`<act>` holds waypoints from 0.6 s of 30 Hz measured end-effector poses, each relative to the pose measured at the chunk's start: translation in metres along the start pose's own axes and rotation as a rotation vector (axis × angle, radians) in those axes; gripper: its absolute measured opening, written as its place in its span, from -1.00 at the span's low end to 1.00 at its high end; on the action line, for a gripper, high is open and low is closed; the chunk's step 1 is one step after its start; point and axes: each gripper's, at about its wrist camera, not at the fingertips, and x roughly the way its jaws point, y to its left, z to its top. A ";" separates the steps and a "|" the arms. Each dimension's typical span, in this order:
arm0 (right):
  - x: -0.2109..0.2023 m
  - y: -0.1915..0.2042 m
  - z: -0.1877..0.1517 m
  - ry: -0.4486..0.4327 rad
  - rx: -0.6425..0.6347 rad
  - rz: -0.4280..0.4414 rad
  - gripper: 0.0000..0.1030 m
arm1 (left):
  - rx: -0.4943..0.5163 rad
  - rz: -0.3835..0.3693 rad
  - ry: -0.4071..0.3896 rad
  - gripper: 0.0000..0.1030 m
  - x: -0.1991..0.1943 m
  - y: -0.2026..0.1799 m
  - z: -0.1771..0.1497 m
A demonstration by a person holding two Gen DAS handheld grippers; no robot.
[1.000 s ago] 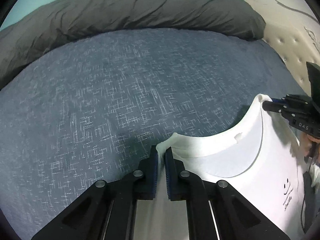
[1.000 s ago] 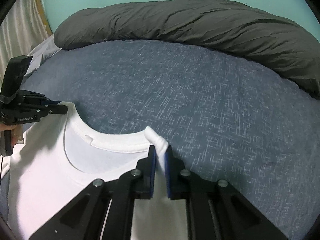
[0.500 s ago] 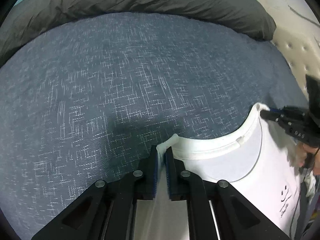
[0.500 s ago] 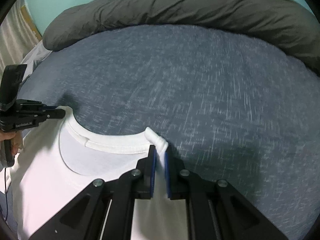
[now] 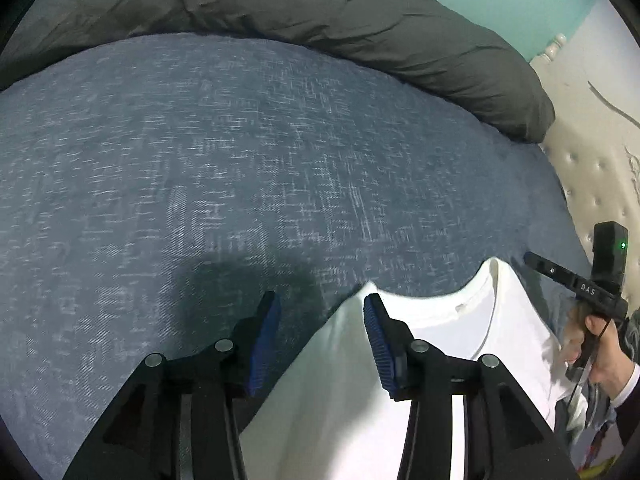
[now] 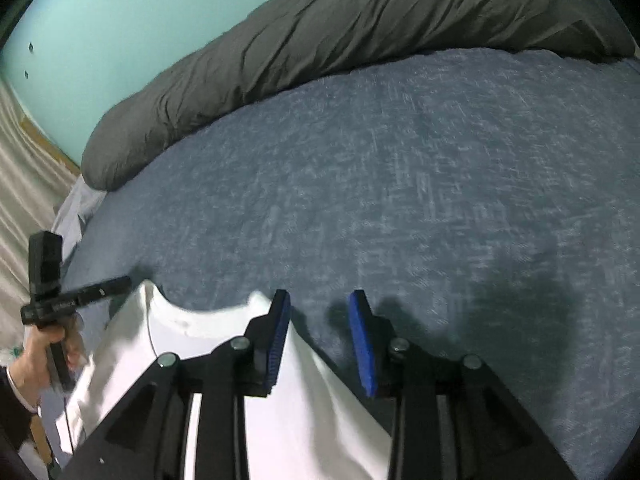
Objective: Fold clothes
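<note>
A white T-shirt (image 5: 440, 336) lies face up on the blue bedspread (image 5: 240, 160), collar toward the far side. My left gripper (image 5: 320, 306) hangs over its left shoulder corner. Its jaws are opening, and the shirt's edge runs under the gap, free of the blue pads (image 5: 376, 332). My right gripper (image 6: 320, 300) is over the other shoulder of the T-shirt (image 6: 320, 412). Its jaws are opening too, and the cloth lies below the left finger, not pinched. Each view shows the other gripper at the shirt's far shoulder: the right gripper (image 5: 534, 259) and the left gripper (image 6: 120, 282).
A rolled dark grey duvet (image 5: 320, 8) runs along the far side of the bed. A cream tufted headboard (image 5: 592, 168) stands at the right, a curtain (image 6: 20, 168) and teal wall at the left. A person's hand (image 5: 604, 356) holds the other gripper's handle.
Both grippers were shut on the shirt's shoulder corners; now both jaws stand apart and the corners have dropped onto the bedspread. Both hands rolled and sank slightly.
</note>
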 end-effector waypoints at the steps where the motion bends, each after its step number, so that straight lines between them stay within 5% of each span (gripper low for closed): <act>1: -0.002 -0.001 -0.002 0.009 -0.014 -0.009 -0.41 | 0.007 0.010 0.002 -0.08 -0.004 0.002 -0.004; 10: -0.004 -0.005 -0.041 0.136 -0.109 -0.071 -0.42 | 0.012 0.051 0.027 -0.07 -0.007 0.011 -0.028; 13: -0.003 -0.006 -0.047 0.162 -0.128 -0.089 -0.84 | 0.008 0.057 0.024 -0.07 -0.011 0.010 -0.031; 18: -0.015 -0.019 -0.038 0.088 -0.062 -0.143 -0.98 | 0.022 0.067 0.024 -0.07 -0.010 0.008 -0.032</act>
